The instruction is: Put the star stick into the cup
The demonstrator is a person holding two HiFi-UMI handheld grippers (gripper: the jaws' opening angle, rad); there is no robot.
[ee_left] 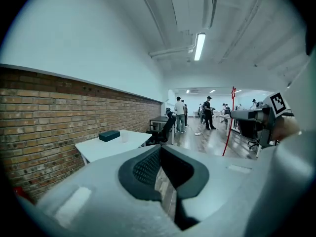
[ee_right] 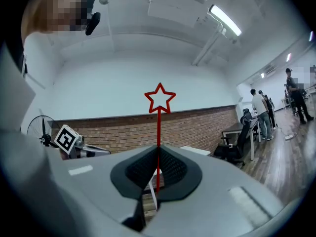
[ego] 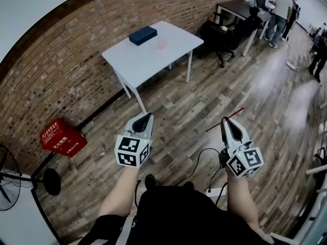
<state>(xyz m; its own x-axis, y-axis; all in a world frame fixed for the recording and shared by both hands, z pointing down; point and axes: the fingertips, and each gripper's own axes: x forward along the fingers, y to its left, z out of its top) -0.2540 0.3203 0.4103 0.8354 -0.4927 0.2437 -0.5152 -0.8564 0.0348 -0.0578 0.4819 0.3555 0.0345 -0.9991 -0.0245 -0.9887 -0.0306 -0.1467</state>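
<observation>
The star stick [ee_right: 159, 113] is a thin red rod with an outlined star on top. It stands upright between the jaws of my right gripper [ee_right: 158, 149], which is shut on it. In the head view the stick [ego: 232, 116] slants past my right gripper [ego: 226, 122]. My left gripper [ego: 145, 120] is held beside it, its jaws closed with nothing between them [ee_left: 160, 149]. The pale translucent cup [ego: 162, 44] stands on the white table [ego: 138, 60] by the brick wall, well ahead of both grippers. From the left gripper view the cup [ee_left: 123, 136] is small and faint.
A dark blue box [ego: 142, 35] lies on the table near the cup. A red crate [ego: 62, 137] and a fan [ego: 10, 182] stand at the left by the wall. A black office chair [ego: 219, 34], a dark desk and several people [ego: 278, 9] are at the far right. A cable and power strip [ego: 217, 192] lie at my feet.
</observation>
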